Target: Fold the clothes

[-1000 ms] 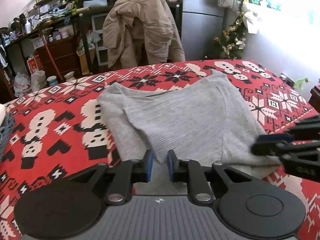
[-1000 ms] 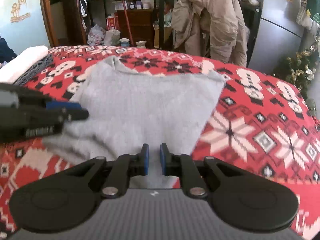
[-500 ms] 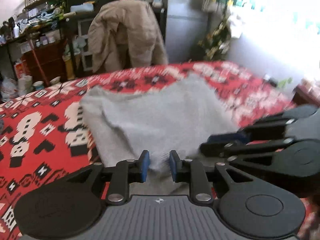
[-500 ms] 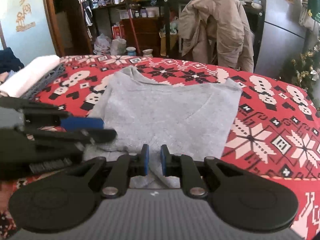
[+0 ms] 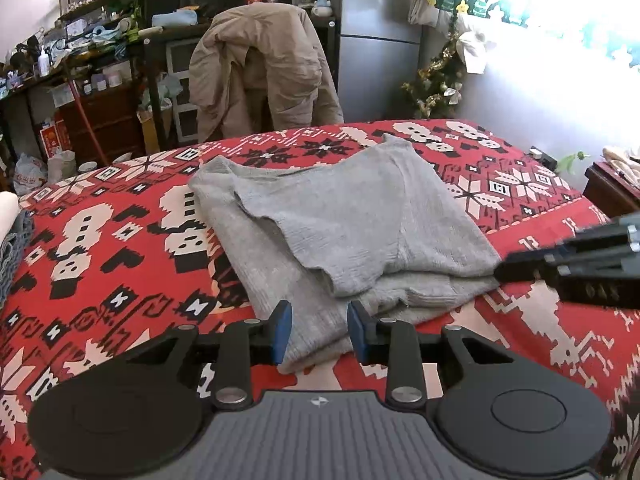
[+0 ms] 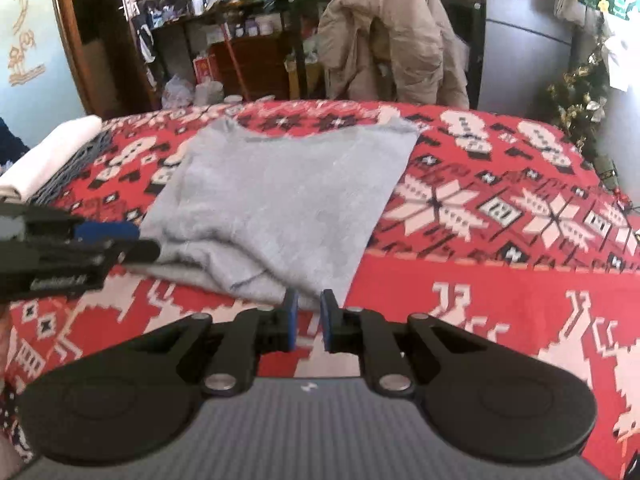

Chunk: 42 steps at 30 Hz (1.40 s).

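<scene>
Left gripper (image 5: 319, 332): jaws opening, a clear gap between the blue pads; near corner of the sweater's lower layer lying in that gap, pads not pressing on it.
Right gripper (image 6: 307, 320): jaws narrow, only a slim gap; nothing gripped, only blanket visible in the gap, sweater's near edge just beyond the tips.
Sweater (image 5: 352, 224): grey, partly folded, flat just ahead of both grippers; top layer doubled over the lower one, its loose wavy edge running diagonally ahead of the left gripper.
Blanket (image 5: 120, 248): red with white and black snowflake pattern, under the sweater and spreading to all sides.
Coat (image 5: 260, 64): beige, draped over a chair, far beyond the sweater.
Fridge (image 5: 376, 40): grey, right of the coat, at the back.
Towel (image 6: 52, 152): white, rolled, far left of the right gripper at the blanket's edge.
</scene>
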Each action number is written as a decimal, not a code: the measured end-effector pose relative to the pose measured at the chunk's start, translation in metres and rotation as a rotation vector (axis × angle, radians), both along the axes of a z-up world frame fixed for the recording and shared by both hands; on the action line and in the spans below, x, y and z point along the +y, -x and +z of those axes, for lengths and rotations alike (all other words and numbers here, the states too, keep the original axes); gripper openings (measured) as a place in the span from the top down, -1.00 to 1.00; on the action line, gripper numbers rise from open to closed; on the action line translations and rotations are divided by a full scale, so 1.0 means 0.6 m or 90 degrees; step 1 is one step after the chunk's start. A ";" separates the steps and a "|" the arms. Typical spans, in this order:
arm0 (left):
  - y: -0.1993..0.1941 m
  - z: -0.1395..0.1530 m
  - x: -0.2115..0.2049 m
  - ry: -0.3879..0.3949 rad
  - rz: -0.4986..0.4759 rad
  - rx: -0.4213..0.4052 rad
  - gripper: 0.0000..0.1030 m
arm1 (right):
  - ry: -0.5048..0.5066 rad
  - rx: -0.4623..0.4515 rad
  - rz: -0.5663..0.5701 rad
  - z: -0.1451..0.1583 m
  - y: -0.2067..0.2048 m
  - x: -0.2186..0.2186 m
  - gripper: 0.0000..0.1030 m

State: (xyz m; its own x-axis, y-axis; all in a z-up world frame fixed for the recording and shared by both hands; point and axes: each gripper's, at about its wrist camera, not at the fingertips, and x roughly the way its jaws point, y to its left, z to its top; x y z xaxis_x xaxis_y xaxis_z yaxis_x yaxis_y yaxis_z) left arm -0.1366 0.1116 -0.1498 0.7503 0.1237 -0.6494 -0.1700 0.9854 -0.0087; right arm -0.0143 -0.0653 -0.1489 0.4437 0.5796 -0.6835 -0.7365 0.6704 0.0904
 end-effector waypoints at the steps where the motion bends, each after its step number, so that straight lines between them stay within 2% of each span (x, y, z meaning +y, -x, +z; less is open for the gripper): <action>1: -0.002 -0.003 0.001 -0.001 0.003 0.003 0.42 | -0.001 -0.006 -0.001 0.003 -0.004 0.005 0.77; 3: -0.003 -0.011 0.005 0.000 0.009 0.011 0.42 | -0.006 -0.016 0.004 0.007 -0.013 0.020 0.79; 7: 0.011 -0.015 0.001 -0.014 0.005 0.011 0.42 | 0.025 -0.022 0.011 -0.013 -0.019 0.044 0.90; 13: 0.025 -0.011 0.000 -0.022 0.004 0.020 0.46 | 0.017 -0.013 0.004 -0.018 0.000 0.010 0.90; 17: 0.034 0.011 -0.006 -0.013 -0.009 -0.013 0.52 | -0.011 0.002 0.004 0.002 0.010 0.004 0.88; 20: 0.016 0.015 -0.012 -0.015 -0.019 -0.023 0.52 | -0.025 -0.012 0.042 0.017 0.023 0.032 0.87; 25: -0.014 -0.014 -0.010 -0.001 -0.017 0.003 0.60 | -0.021 -0.020 0.101 0.014 0.036 0.107 0.87; 28: 0.003 -0.019 -0.017 -0.025 -0.032 0.001 0.57 | -0.012 -0.010 0.109 -0.004 0.042 0.131 0.90; 31: 0.024 -0.019 -0.018 -0.028 -0.041 0.001 0.57 | 0.000 -0.003 0.114 -0.016 0.048 0.122 0.89; 35: 0.040 -0.013 -0.013 -0.004 -0.038 -0.003 0.57 | 0.012 0.000 0.129 -0.016 0.060 0.097 0.89; 39: 0.050 0.008 -0.003 0.025 -0.032 -0.052 0.57 | -0.020 0.010 0.101 0.002 0.054 0.070 0.80; 42: 0.041 0.007 0.011 0.040 -0.012 -0.047 0.49 | -0.038 -0.001 0.111 0.016 0.048 0.086 0.80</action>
